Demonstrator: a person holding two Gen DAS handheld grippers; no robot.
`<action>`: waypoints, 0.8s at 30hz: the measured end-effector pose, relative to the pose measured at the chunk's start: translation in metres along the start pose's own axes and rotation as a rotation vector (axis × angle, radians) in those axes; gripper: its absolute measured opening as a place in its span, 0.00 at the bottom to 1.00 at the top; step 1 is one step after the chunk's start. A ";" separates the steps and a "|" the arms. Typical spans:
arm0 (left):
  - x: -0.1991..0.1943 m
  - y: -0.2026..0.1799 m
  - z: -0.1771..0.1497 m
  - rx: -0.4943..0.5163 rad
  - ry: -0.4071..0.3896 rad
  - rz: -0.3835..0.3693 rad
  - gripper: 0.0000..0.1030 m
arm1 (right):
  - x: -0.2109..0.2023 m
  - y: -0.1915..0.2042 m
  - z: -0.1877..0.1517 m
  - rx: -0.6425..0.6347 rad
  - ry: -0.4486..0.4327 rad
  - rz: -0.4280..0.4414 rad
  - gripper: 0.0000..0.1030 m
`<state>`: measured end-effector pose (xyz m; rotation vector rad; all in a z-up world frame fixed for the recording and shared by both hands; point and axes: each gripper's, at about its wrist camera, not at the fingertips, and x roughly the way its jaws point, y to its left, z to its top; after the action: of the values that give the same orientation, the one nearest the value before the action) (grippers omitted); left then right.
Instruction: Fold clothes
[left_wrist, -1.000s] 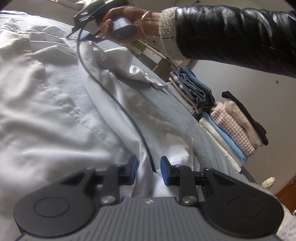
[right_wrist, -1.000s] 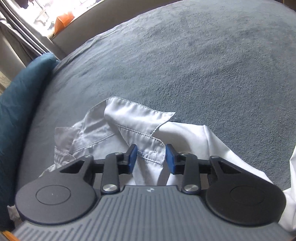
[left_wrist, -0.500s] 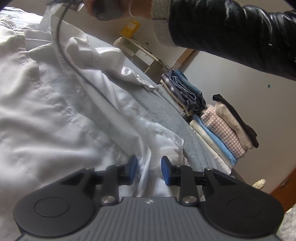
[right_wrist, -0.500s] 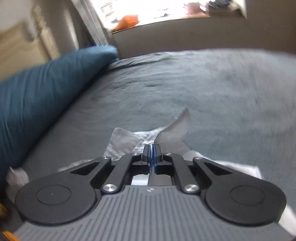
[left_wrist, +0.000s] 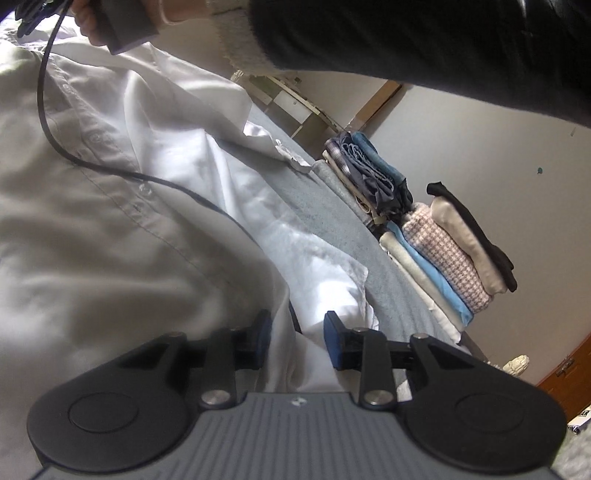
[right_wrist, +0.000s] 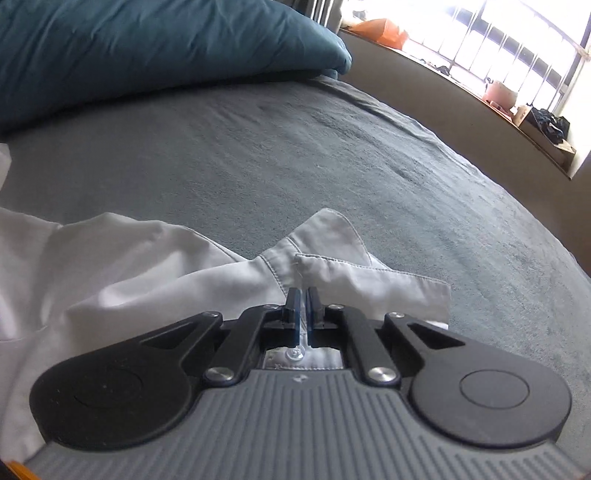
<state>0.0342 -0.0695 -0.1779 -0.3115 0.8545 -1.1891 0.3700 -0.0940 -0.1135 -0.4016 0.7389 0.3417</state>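
Crumpled white shirt; collar upturned

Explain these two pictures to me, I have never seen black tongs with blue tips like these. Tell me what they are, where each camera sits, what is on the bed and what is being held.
These are two hand-held grippers, each carried by a person, with a camera looking out along its fingers. One picture comes from the left gripper, the other from the right gripper. A white shirt is spread on a bed with a grey blanket and a teal pillow. Folded clothes are stacked at the bed's edge. The right gripper is shut on the shirt near its collar. The left gripper's fingers have just been opening, with shirt fabric lying between them. A hand in a dark sleeve carries the right gripper.
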 end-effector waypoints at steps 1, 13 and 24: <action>-0.001 0.000 0.000 -0.004 0.000 0.003 0.33 | 0.002 -0.002 0.000 0.018 0.002 0.002 0.04; -0.024 -0.009 0.004 -0.037 -0.060 -0.001 0.65 | -0.156 -0.125 -0.066 0.569 -0.248 -0.035 0.18; -0.030 -0.041 -0.005 0.035 -0.027 0.104 0.68 | -0.357 -0.179 -0.205 0.839 -0.428 -0.271 0.20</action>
<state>-0.0013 -0.0570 -0.1431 -0.2511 0.8158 -1.1001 0.0833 -0.4020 0.0423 0.3606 0.3470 -0.1526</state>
